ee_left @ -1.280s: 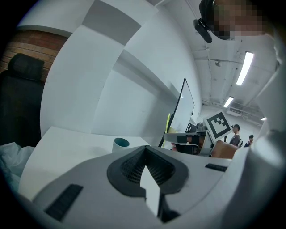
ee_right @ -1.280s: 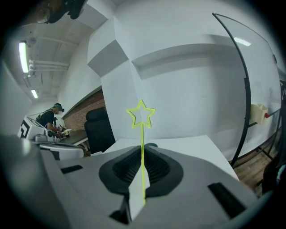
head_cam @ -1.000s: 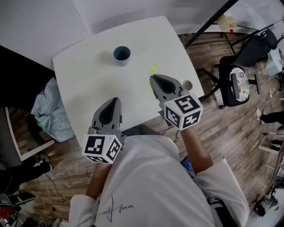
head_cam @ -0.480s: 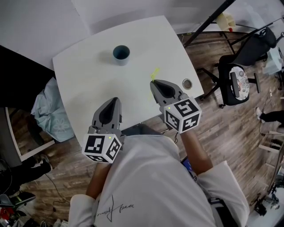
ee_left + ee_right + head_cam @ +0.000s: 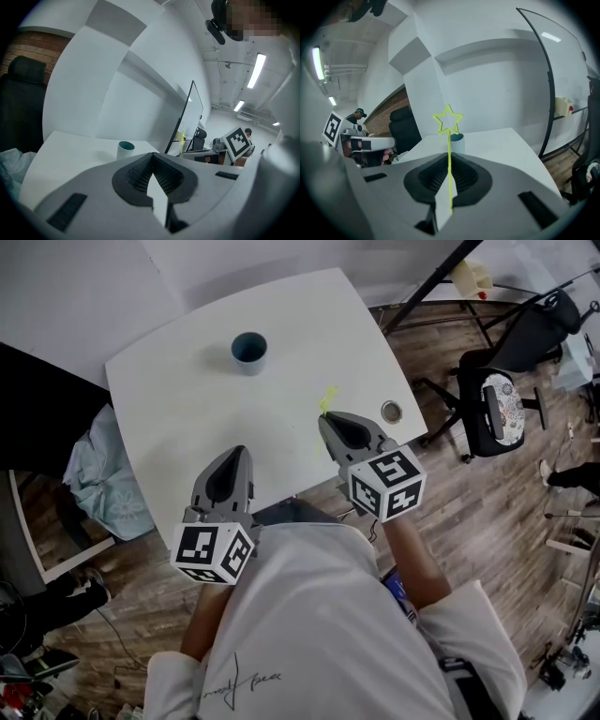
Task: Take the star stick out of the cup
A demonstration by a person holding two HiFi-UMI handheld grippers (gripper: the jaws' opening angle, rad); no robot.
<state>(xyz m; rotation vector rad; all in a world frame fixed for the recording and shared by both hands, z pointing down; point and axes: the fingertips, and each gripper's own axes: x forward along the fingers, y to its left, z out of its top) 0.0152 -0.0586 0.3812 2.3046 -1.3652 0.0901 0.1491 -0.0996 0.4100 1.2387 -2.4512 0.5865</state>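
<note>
The star stick (image 5: 449, 150) is grasped by the clenched right tool (image 5: 325, 417), outside the cup (image 5: 248, 350) and well apart from it. The left tool (image 5: 234, 456) is clenched on nothing.

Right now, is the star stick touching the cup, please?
Apart: head view shows the star stick in the right hand-held gripper, bare table between it and the cup.

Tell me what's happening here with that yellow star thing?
A person holds a gripper in each hand over a white table. The right gripper is shut on the yellow star stick, holding it upright, already out of the cup, which stands farther back on the table. The left gripper is shut with nothing in it.
</note>
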